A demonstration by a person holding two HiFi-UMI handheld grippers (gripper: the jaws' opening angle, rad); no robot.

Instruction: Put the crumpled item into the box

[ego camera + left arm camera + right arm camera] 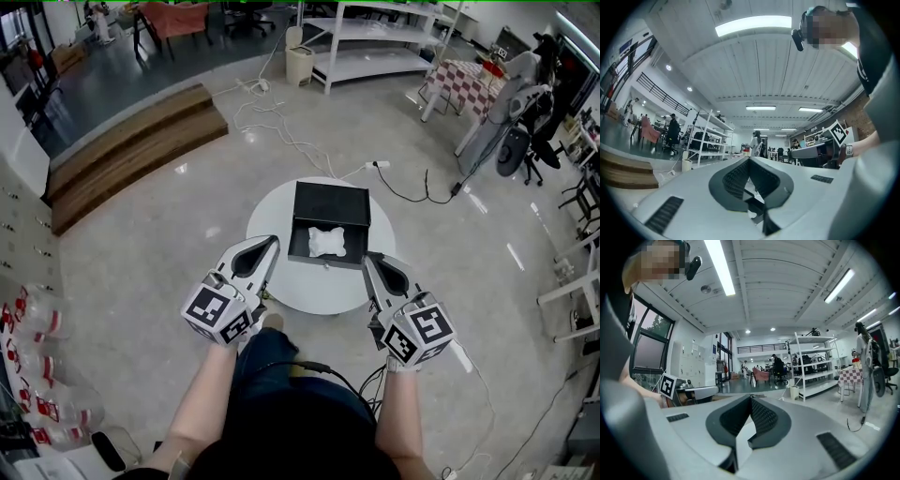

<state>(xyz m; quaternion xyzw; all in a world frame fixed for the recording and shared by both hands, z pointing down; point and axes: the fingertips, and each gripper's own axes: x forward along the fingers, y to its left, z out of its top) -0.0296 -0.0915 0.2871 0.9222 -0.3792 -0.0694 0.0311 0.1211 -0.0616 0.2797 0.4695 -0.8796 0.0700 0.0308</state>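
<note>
Both tools are held side by side in front of the person. The left gripper [266, 247] and the right gripper [372, 261] each have their jaws pressed together with nothing between them. Just past their tips is a round white table [281, 286] with an open black box [325, 201] on it, and the crumpled white item [328, 243] lies inside the box. Farther off are wooden steps [131, 150] and white shelves [375, 52].

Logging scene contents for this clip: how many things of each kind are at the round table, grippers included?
Table: 1
Box: 1
Crumpled item: 1, inside the box
Grippers: 2, left gripper and right gripper, both shut and empty
Total: 5
</note>
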